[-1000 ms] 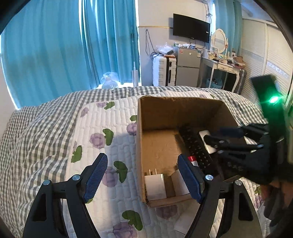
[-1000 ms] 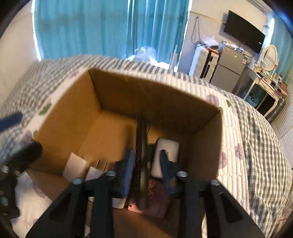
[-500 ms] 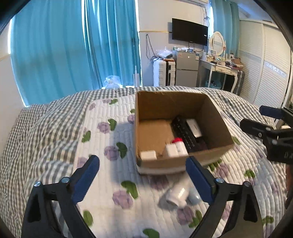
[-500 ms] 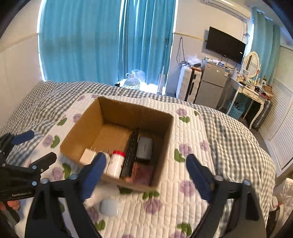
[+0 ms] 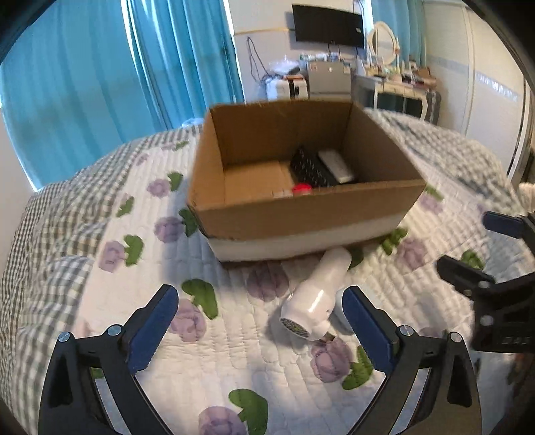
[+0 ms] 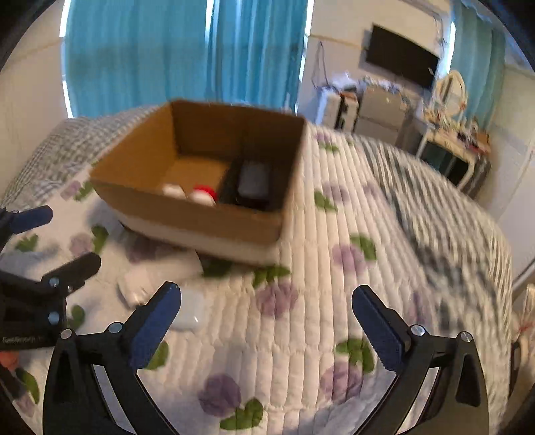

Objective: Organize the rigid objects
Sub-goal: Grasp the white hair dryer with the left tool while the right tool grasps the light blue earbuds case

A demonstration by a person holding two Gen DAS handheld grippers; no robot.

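Note:
A cardboard box point(image 5: 301, 214) point(image 6: 187, 207) stands on the flowered quilt. It holds a black remote point(image 5: 309, 167), a grey-white case point(image 5: 336, 165) point(image 6: 254, 179) and a red-capped white bottle point(image 5: 302, 189) point(image 6: 202, 194). A white hair dryer point(image 5: 317, 294) point(image 6: 157, 277) lies on the quilt in front of the box, with a small white object point(image 6: 190, 309) beside it. My left gripper point(image 5: 260, 321) is open and empty just in front of the dryer. My right gripper point(image 6: 267, 318) is open and empty over bare quilt to the right of the dryer.
The bed's checked cover point(image 5: 43, 227) slopes away at the left and far right. Blue curtains point(image 5: 100, 77), a wall TV point(image 5: 327, 25), a small fridge point(image 5: 327, 77) and a dressing table point(image 6: 448, 147) stand behind the bed.
Both grippers have pulled back from the box and come lower. The right gripper let go of the remote in the box and opened wide. The hair dryer came into view.

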